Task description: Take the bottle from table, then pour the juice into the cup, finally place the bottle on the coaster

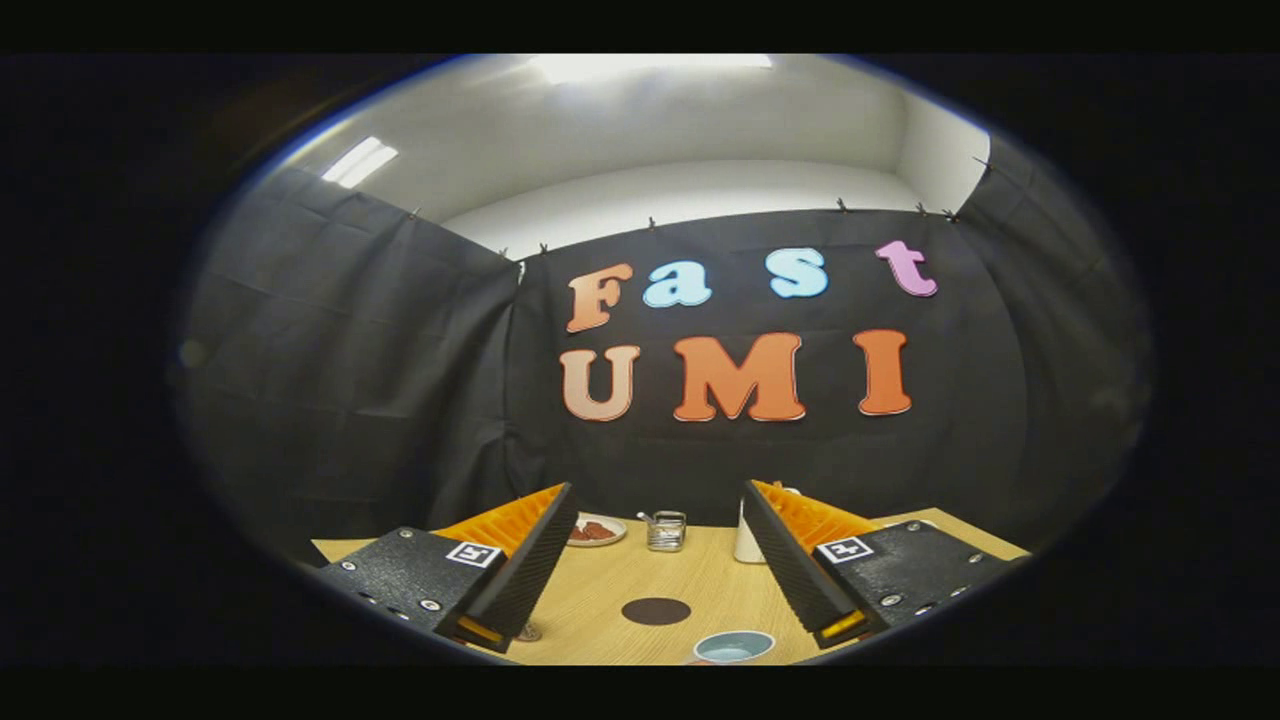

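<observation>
My gripper [660,505] is open, its two black fingers with orange ribbing spread wide above the wooden table [600,585], nothing between them. Beyond the right finger stands a pale bottle [746,540], half hidden behind that finger's tip. A dark round coaster [656,611] lies on the table between the fingers, below them. Nearer to me than the coaster sits a light blue cup [734,647], seen from above.
At the table's far side rest a small plate with something reddish-brown [596,531] and a small glass jar with a spoon handle [665,530]. Black cloth walls enclose the table behind and on both sides.
</observation>
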Demonstrator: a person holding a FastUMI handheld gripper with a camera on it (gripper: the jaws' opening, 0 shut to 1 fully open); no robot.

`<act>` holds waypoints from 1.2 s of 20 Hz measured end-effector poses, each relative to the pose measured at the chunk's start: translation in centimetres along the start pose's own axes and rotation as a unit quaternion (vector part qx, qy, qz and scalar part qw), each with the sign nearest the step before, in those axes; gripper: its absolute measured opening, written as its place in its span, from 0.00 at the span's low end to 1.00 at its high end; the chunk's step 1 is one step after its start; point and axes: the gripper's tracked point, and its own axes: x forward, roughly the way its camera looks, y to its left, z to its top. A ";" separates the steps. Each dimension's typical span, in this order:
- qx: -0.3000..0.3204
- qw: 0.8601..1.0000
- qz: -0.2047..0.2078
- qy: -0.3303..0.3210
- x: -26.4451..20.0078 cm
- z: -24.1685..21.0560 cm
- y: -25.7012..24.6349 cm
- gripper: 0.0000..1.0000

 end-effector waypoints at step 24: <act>0.054 0.984 0.106 0.134 -2.1 -17.1 12.0 0.99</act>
